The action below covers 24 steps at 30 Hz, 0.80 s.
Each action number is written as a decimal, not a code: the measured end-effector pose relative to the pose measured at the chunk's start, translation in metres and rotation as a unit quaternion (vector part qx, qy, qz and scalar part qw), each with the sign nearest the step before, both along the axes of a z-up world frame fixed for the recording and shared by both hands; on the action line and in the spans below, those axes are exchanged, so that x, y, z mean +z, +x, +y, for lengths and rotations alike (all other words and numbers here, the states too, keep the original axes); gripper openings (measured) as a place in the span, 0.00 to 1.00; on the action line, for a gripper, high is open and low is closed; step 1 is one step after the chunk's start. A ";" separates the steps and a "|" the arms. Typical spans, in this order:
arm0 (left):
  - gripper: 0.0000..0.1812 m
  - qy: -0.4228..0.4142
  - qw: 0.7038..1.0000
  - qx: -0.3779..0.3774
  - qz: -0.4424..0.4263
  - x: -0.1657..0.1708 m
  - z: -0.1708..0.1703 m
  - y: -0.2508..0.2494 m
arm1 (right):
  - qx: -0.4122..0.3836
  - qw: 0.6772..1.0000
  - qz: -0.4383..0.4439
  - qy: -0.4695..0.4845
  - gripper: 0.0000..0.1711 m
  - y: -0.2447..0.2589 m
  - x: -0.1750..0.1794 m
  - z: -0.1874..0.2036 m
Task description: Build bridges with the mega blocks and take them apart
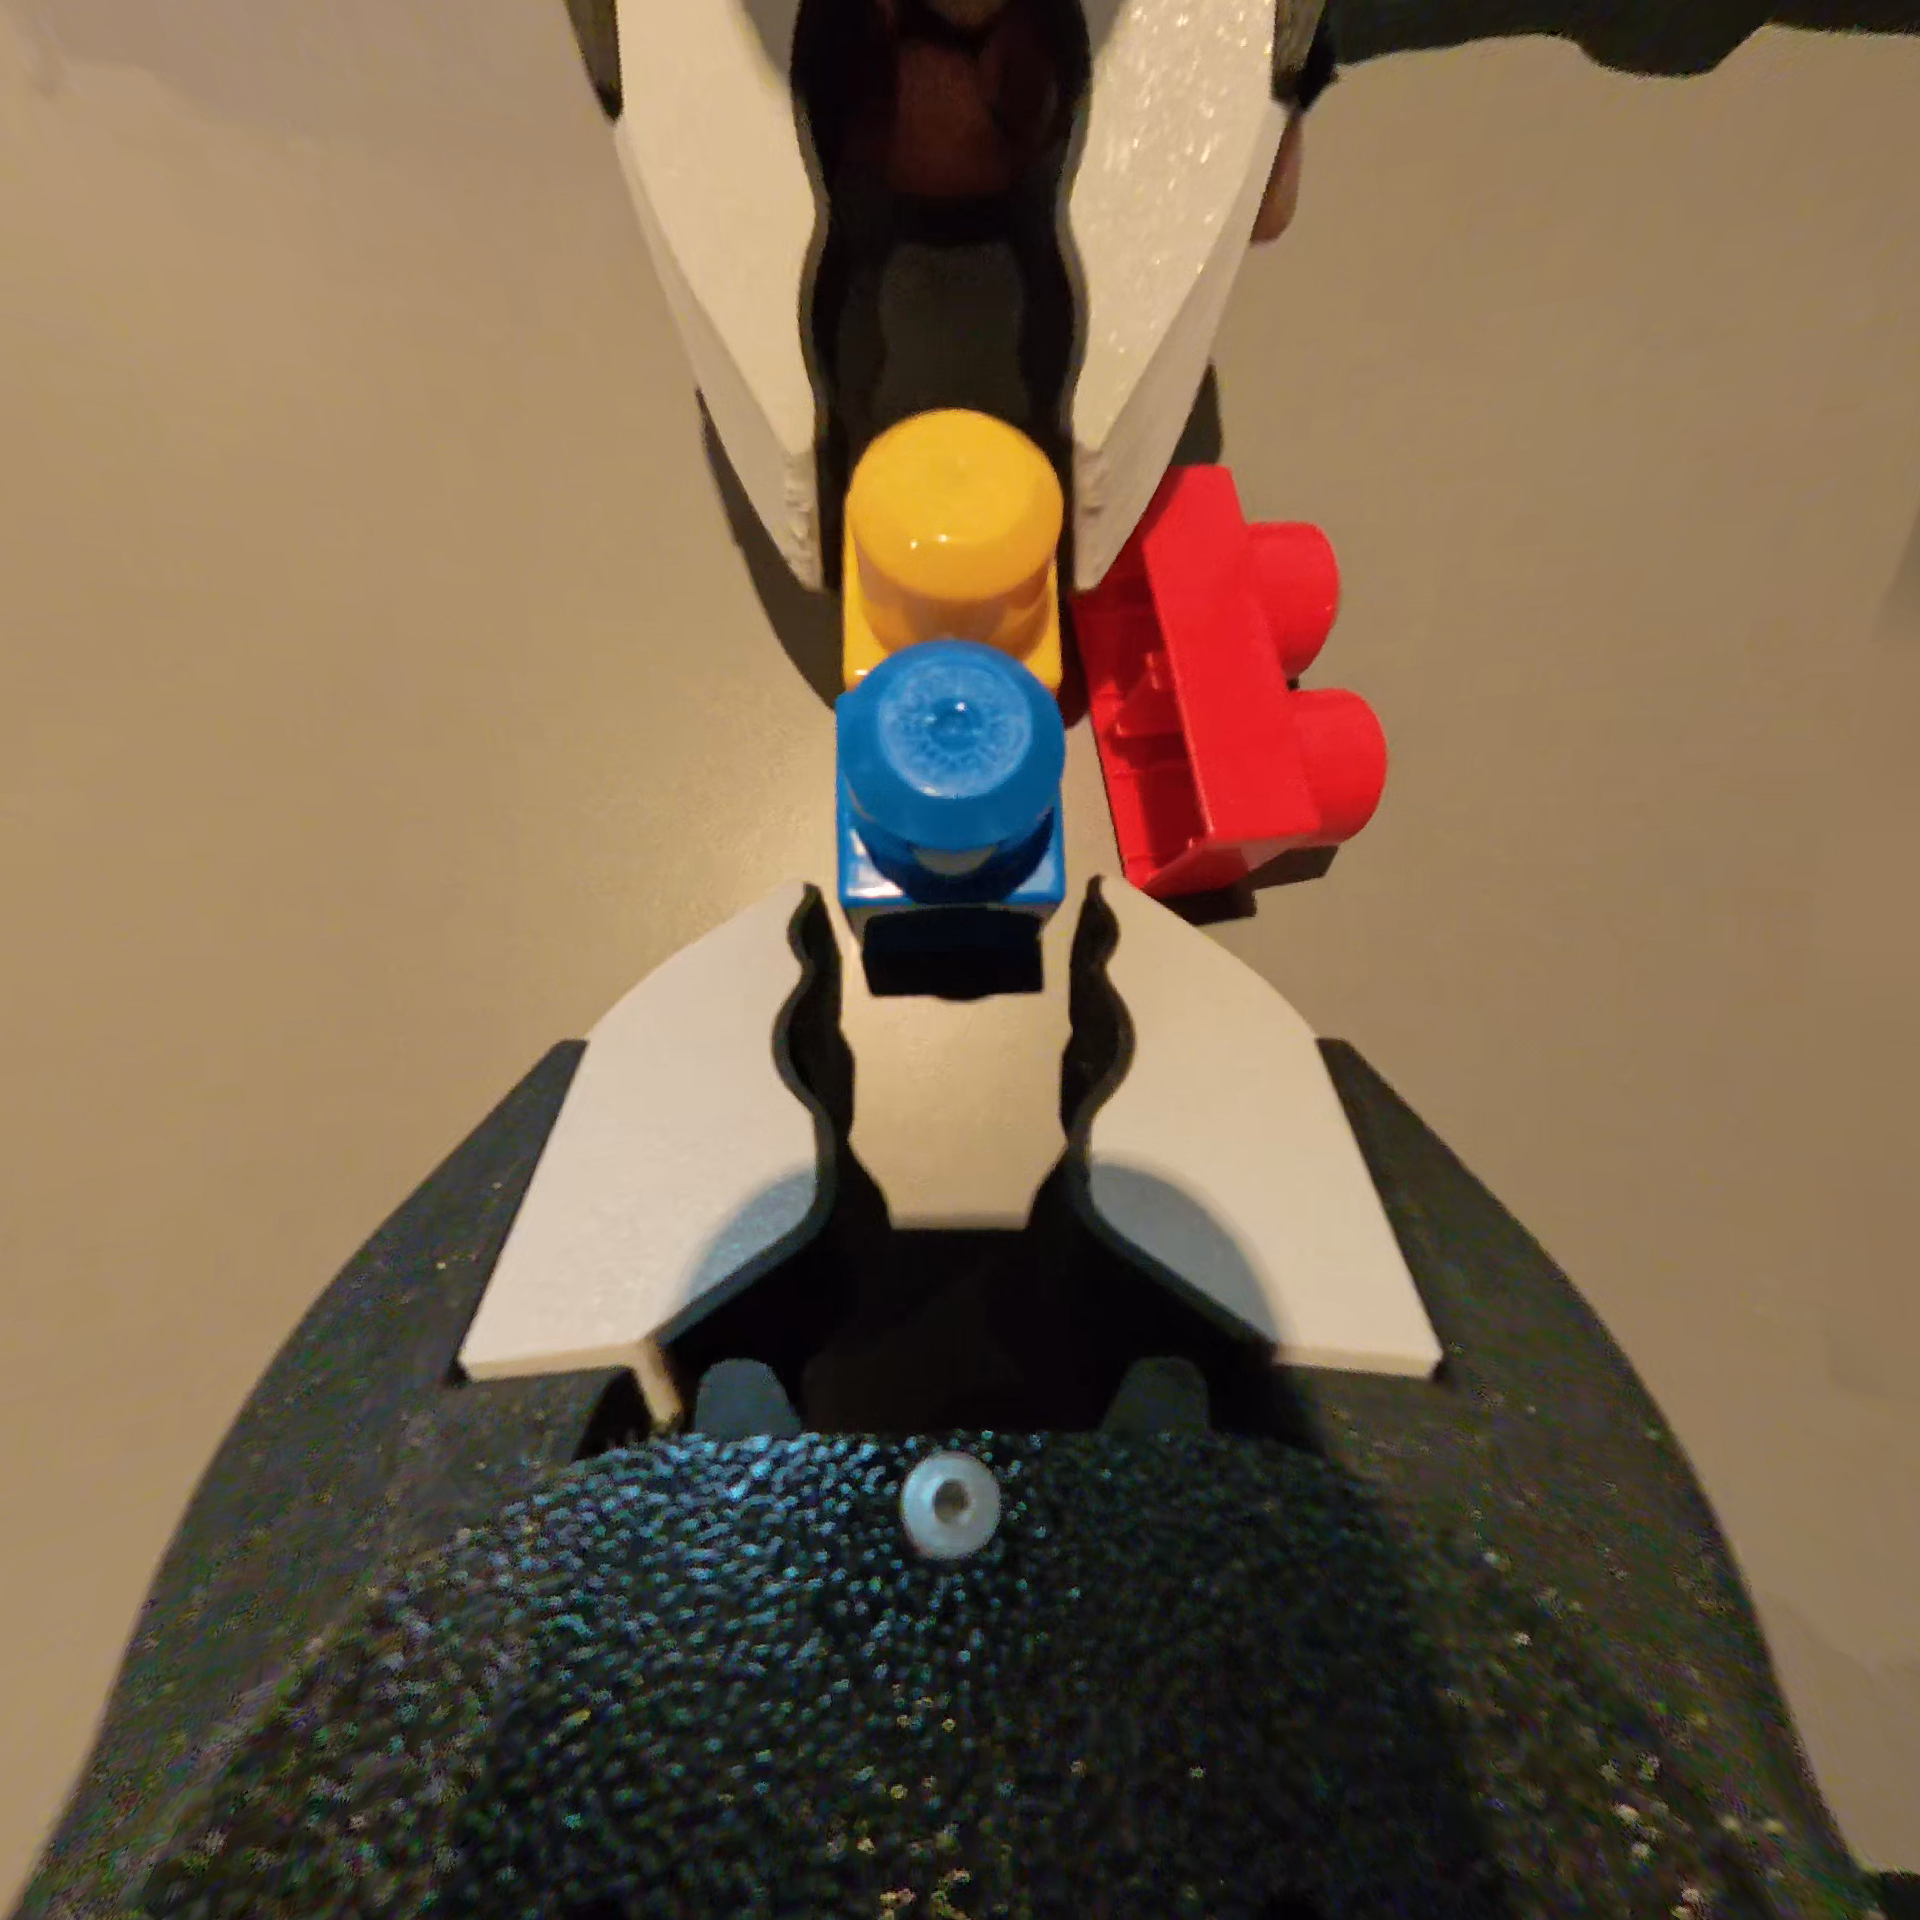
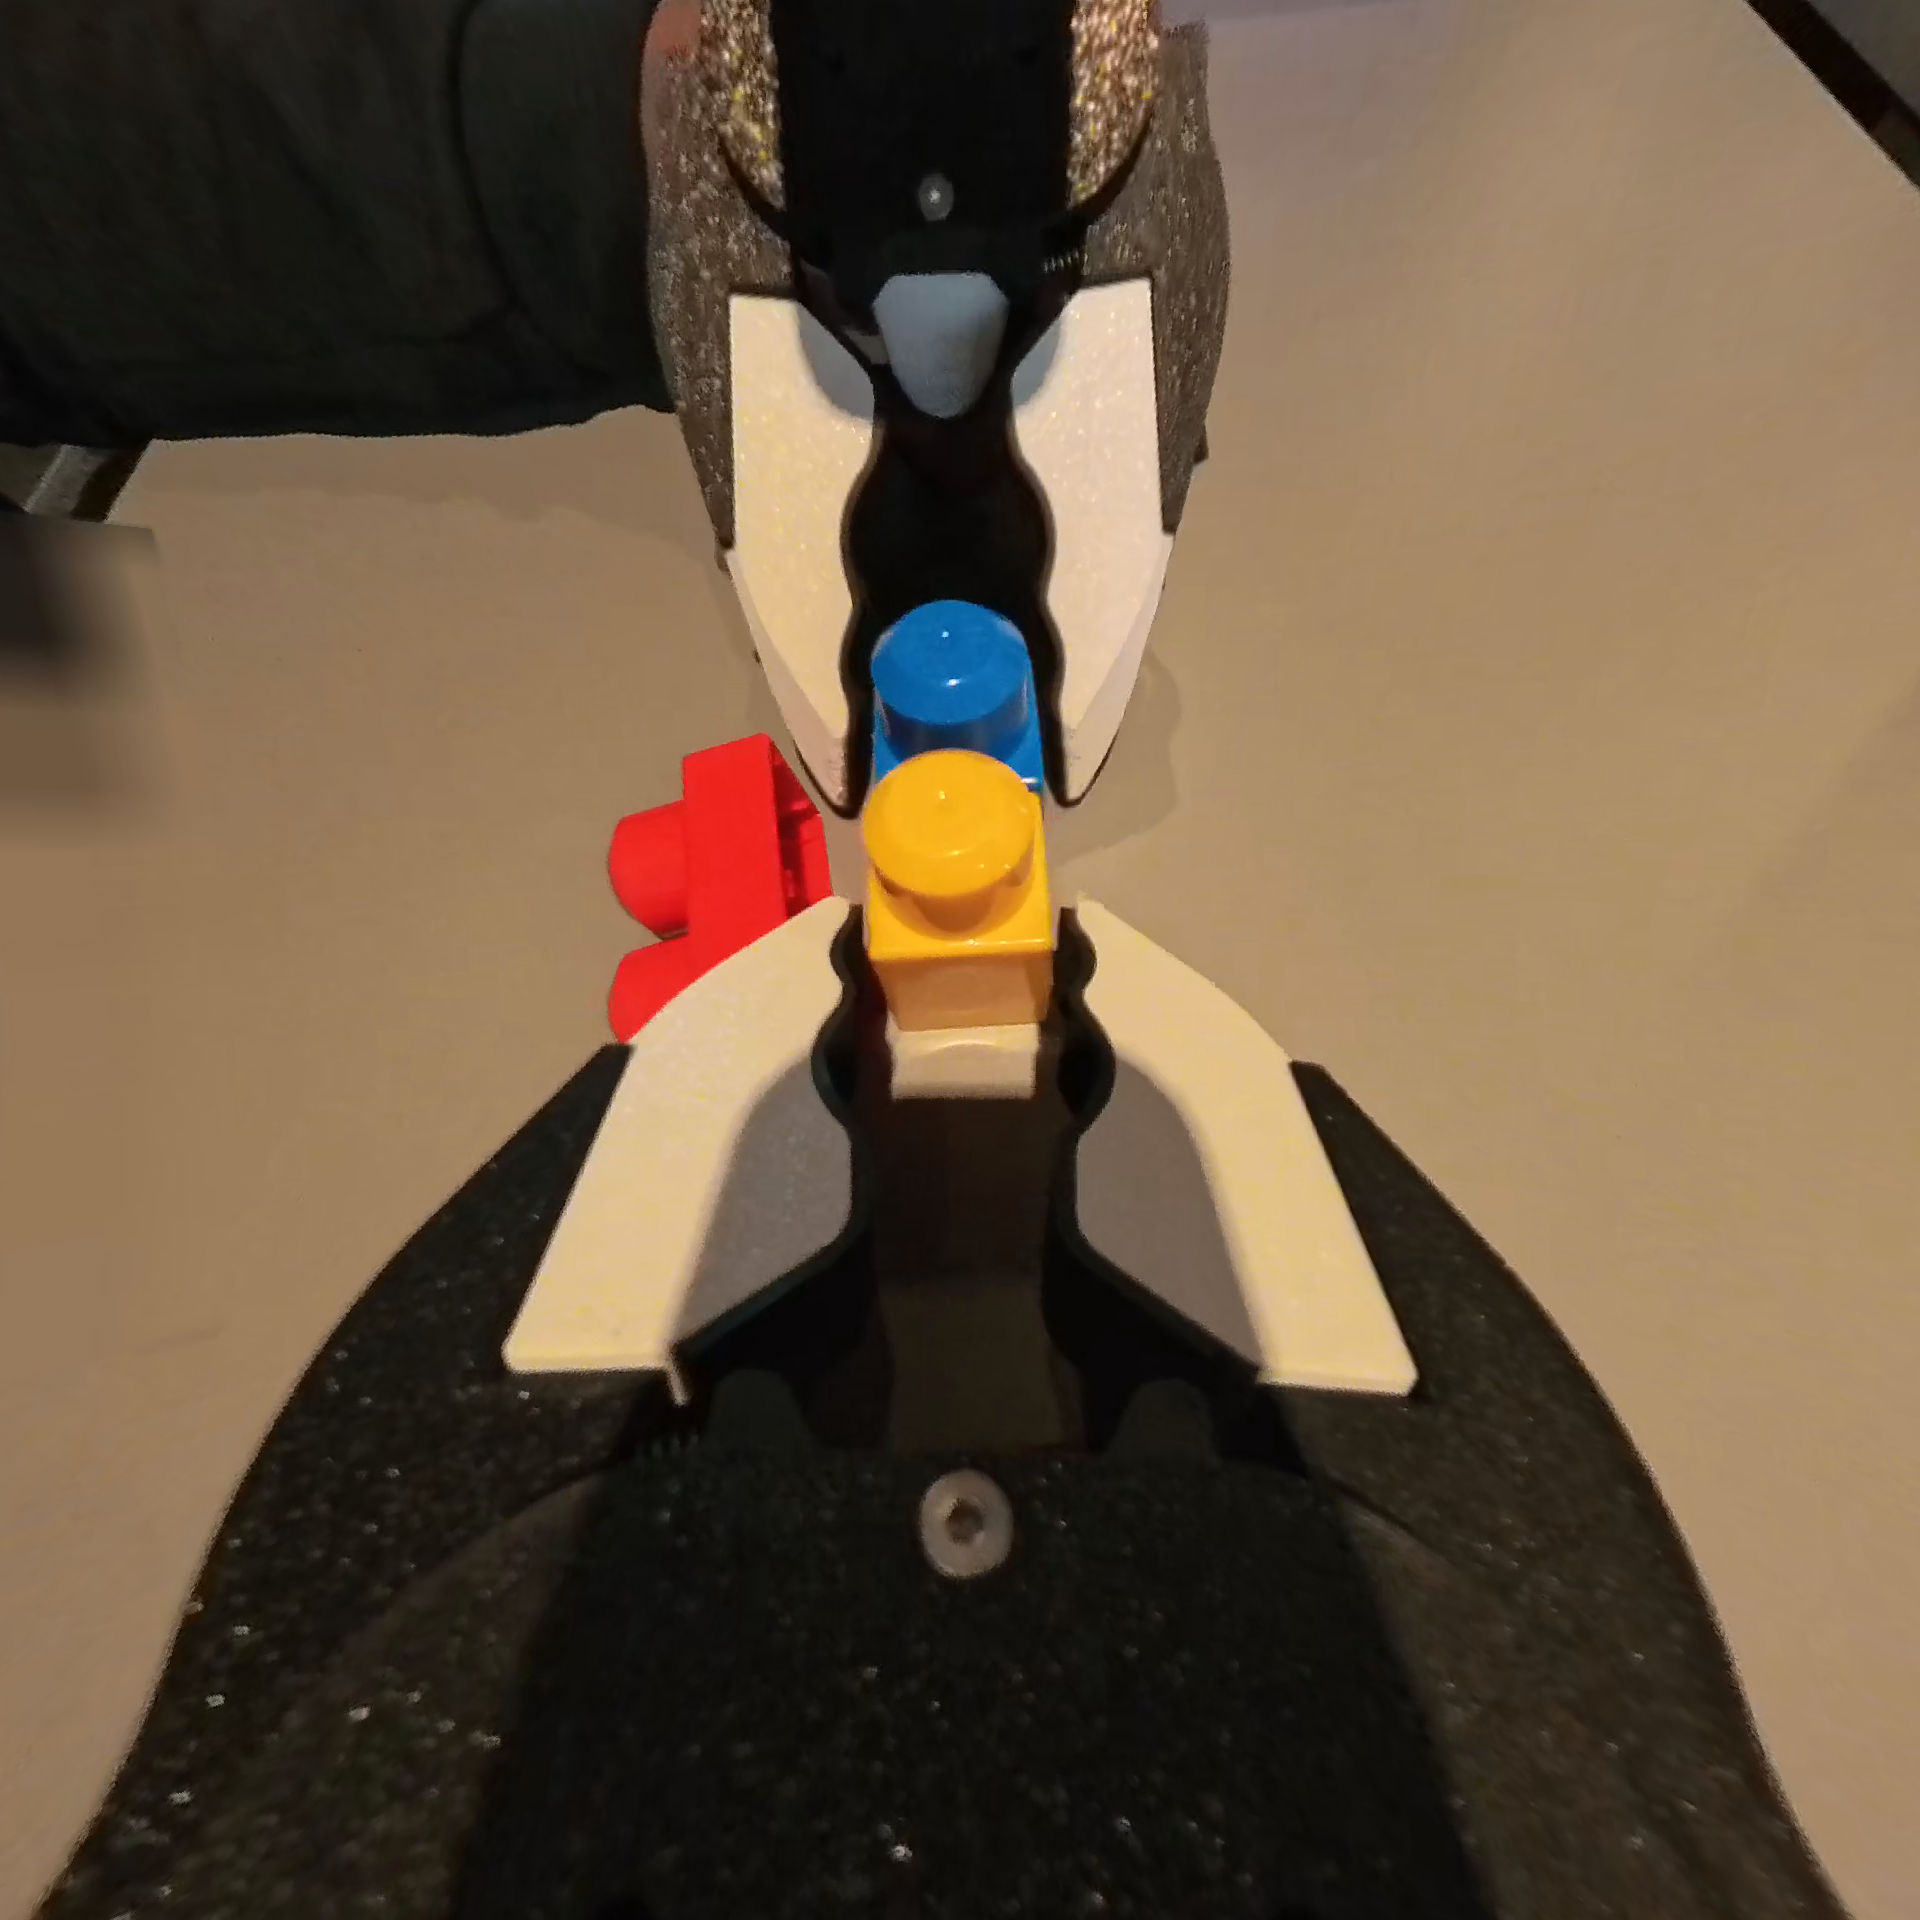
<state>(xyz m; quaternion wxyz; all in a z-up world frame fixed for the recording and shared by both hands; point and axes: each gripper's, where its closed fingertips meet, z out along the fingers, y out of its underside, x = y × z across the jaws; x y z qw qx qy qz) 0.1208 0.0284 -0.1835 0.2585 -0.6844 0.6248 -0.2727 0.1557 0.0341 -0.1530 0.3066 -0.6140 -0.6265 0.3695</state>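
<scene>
plain beige tabletop (image 1: 312, 623), dark sleeve (image 2: 312, 208) at far edge

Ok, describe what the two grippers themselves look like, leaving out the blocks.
Both match: the left gripper and right gripper each have a black, rough-textured body that widens toward the camera, a silver screw on the centreline, and two off-white fingers with wavy, scalloped inner edges. A dark sleeve shows behind the far gripper in the right wrist view.
</scene>
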 end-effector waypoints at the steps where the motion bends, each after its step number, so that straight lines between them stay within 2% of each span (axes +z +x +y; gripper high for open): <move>1: 0.26 0.000 1.000 0.004 -0.001 0.001 0.001 -0.002 | -0.004 1.000 0.007 0.002 0.22 0.000 0.002 0.001; 4: 0.29 -0.001 0.999 0.019 -0.038 0.019 0.005 -0.009 | -0.026 0.998 0.052 0.004 0.24 0.004 0.015 0.008; 7: 0.31 0.035 0.990 0.054 -0.127 0.061 0.017 -0.014 | -0.070 0.990 0.119 0.036 0.28 0.012 0.035 0.023; 10: 0.38 0.111 0.955 0.101 -0.256 0.119 0.033 -0.020 | -0.128 0.967 0.205 0.083 0.39 0.020 0.063 0.039; 12: 0.42 0.158 0.927 0.128 -0.314 0.148 0.038 -0.026 | -0.147 0.949 0.256 0.113 0.42 0.025 0.084 0.042; 14: 0.55 0.211 0.900 0.171 -0.340 0.166 0.046 -0.031 | -0.160 0.931 0.300 0.132 0.51 0.027 0.102 0.042; 16: 0.68 0.252 0.877 0.200 -0.358 0.179 0.050 -0.033 | -0.165 0.915 0.336 0.150 0.61 0.026 0.117 0.040; 20: 0.78 0.277 0.860 0.223 -0.365 0.183 0.052 -0.027 | -0.185 0.907 0.347 0.151 0.80 0.017 0.125 0.040; 22: 0.80 0.294 0.848 0.232 -0.374 0.185 0.052 -0.026 | -0.193 0.907 0.342 0.152 0.83 0.012 0.125 0.041; 24: 0.80 0.304 0.837 0.235 -0.389 0.188 0.050 -0.026 | -0.203 0.917 0.312 0.146 0.81 0.008 0.118 0.043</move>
